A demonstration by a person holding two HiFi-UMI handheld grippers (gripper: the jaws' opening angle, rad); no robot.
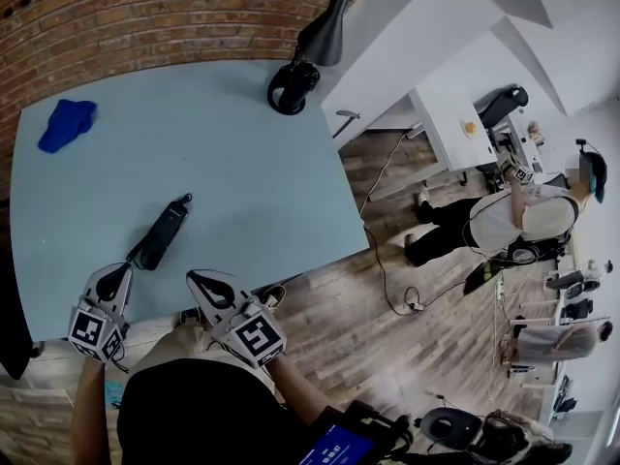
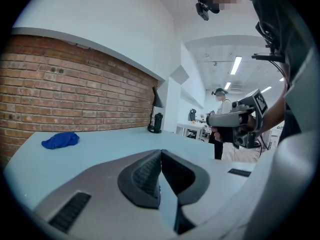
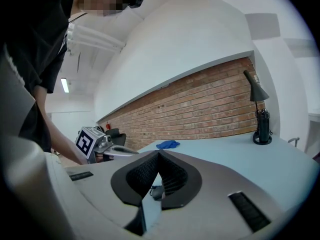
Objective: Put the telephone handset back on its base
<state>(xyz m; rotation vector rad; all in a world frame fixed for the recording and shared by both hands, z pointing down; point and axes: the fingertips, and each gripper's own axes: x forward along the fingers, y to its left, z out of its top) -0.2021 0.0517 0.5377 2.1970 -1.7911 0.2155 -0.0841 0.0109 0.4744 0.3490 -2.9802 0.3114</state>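
While my left gripper (image 1: pixel 117 273) and right gripper (image 1: pixel 201 281) hang at the near edge, ribbed dark pads pressed together on nothing, the slim black telephone handset (image 1: pixel 161 234) lies on the smooth pale-blue table (image 1: pixel 242 177), just beyond the left one. Far left is a crumpled blue cloth (image 1: pixel 66 124); far right, a black desk lamp (image 1: pixel 294 87).

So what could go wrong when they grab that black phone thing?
The left gripper and right gripper are both shut, so reaching in without opening could just shove the handset along the table. Its cord trails by the left gripper and might snag. The base isn't plainly visible.
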